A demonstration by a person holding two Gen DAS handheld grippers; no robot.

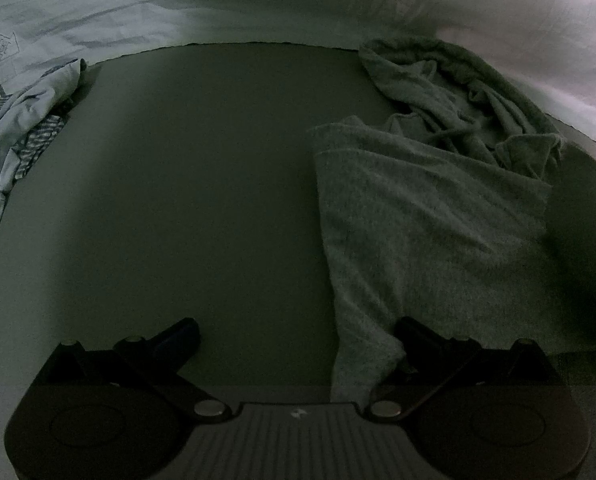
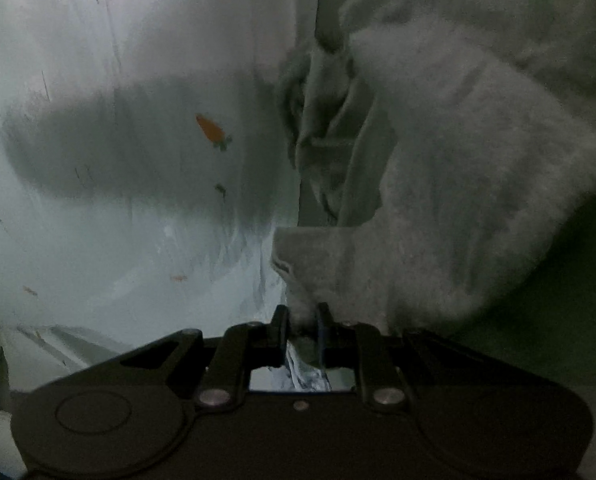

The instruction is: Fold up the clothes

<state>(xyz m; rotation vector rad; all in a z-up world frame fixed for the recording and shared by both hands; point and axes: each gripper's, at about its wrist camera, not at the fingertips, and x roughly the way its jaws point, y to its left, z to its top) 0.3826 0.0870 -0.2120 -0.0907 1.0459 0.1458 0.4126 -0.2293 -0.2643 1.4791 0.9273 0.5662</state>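
Two garments on a dark mat (image 1: 198,184), seen dim under low light. At far left in the left wrist view, a pale striped garment (image 1: 22,128) bunched over the mat's edge. Mid-frame, a wide bare stretch of mat, bounded behind by a wrinkled white sheet (image 1: 98,12) with an orange print at top. Left gripper (image 1: 294,340) low over the mat, jaws spread wide and holding nothing, the right finger (image 1: 422,336) touching a trailing corner of the grey sweater (image 1: 430,216). Sweater partly flat along the mat's right side, rumpled toward the far corner. From the right wrist view only: right gripper (image 2: 303,320) with jaws nearly closed, pinching a fuzzy fold of the sweater (image 2: 458,184), cloth raised and draped to the right. At left there, the sheet (image 2: 98,240) with a small carrot print (image 2: 210,130) and a broad shadow; mat edge (image 2: 308,208) running down the middle.
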